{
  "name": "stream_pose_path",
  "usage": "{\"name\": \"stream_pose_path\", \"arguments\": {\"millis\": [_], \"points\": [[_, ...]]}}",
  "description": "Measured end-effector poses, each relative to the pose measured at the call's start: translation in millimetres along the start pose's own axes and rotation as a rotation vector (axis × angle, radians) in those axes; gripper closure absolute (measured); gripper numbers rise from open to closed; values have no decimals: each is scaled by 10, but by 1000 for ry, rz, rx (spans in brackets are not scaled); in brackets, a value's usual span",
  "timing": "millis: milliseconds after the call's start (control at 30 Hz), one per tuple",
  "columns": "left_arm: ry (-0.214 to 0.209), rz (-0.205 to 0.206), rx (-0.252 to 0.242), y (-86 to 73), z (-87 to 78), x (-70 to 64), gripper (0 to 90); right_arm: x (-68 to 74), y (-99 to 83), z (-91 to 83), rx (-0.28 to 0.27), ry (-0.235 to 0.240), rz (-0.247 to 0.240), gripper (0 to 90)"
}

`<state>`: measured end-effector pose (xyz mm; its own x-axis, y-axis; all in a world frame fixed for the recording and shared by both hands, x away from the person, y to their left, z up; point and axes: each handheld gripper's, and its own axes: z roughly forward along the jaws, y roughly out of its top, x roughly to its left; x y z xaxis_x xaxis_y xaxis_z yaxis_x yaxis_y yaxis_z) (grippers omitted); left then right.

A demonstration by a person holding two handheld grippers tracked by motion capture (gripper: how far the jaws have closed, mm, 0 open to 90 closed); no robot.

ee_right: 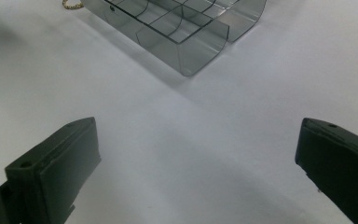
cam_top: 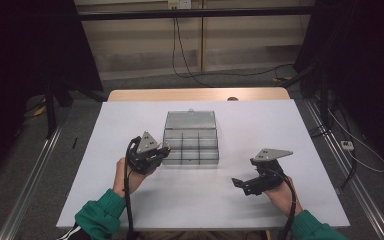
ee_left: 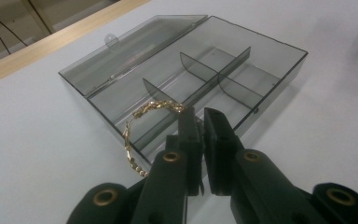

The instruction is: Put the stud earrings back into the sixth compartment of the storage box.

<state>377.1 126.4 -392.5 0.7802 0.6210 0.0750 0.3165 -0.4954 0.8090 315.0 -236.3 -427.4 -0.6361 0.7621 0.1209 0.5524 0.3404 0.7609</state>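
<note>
Left gripper (ee_left: 200, 122) pinched a gold chain bracelet (ee_left: 137, 135) draped over the open compartment box's (ee_left: 261, 51) 9 o'clock wall; release remained. Right gripper (ee_right: 198, 154) idled at 4 o'clock, jaws apart.

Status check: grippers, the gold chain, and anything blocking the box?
Left gripper shut on gold chain at the near-left edge of the open compartment box. Right gripper open, over bare table. Compartments look empty, nothing blocking.
</note>
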Motion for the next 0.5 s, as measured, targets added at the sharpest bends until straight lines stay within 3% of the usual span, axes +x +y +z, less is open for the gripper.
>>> {"name": "stream_pose_path", "arguments": {"millis": [267,500], "points": [[-15,21,22,66,122,-53,867,11,6,5,0,-3,-6,0],[-27,34,-3,198,193,-95,867,14,11,1,-3,-5,-12,0]]}}
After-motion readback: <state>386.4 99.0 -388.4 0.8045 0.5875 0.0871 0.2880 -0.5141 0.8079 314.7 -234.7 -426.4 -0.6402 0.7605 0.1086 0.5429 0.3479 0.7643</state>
